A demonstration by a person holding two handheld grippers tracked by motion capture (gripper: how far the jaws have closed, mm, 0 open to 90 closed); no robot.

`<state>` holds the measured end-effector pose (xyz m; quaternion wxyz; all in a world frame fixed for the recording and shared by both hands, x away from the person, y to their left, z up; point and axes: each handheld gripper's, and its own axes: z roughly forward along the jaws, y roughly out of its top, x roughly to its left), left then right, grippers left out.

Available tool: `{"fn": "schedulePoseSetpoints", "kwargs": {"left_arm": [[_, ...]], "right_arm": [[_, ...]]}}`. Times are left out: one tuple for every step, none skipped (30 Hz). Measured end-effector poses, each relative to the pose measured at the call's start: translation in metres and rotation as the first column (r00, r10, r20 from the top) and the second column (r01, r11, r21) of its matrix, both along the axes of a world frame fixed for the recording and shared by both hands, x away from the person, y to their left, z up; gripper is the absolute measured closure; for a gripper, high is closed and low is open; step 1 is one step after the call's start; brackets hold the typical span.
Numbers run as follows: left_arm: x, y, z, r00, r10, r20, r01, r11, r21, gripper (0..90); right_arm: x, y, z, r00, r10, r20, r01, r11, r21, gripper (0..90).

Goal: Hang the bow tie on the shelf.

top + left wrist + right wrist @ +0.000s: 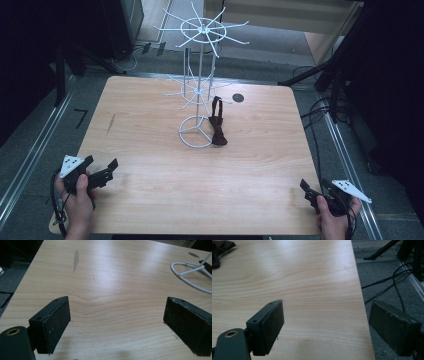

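High view: bow tie (217,131) is hanging against the wire stand (199,75), well apart from both grippers; tugging it risks tipping the stand.
Left gripper view: left gripper (116,322) is gaping, empty.
Right gripper view: right gripper (325,327) is gaping, empty, straddling the table (317,277) edge.

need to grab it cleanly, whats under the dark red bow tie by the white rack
The bow tie hangs from a rack arm, its knot resting on the table beside the base ring. Whatever lies beneath the knot is covered.
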<state>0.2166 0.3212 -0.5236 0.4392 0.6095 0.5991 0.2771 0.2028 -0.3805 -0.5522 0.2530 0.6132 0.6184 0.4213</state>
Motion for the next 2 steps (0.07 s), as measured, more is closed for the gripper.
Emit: {"fn": "schedulePoseSetpoints", "kwargs": {"left_arm": [[0.0000, 0.0001, 0.0000, 1.0000, -0.001, 0.001, 0.001, 1.0000, 0.000, 7.9], [0.0000, 0.0001, 0.0000, 1.0000, -0.001, 0.001, 0.001, 1.0000, 0.000, 7.9]], "right_arm": [[-0.0003, -0.0006, 0.0000, 1.0000, -0.001, -0.003, 0.001, 1.000, 0.009, 13.0], [-0.0003, -0.0008, 0.0000, 1.0000, -0.001, -0.001, 0.001, 1.000, 0.012, 13.4]]}}
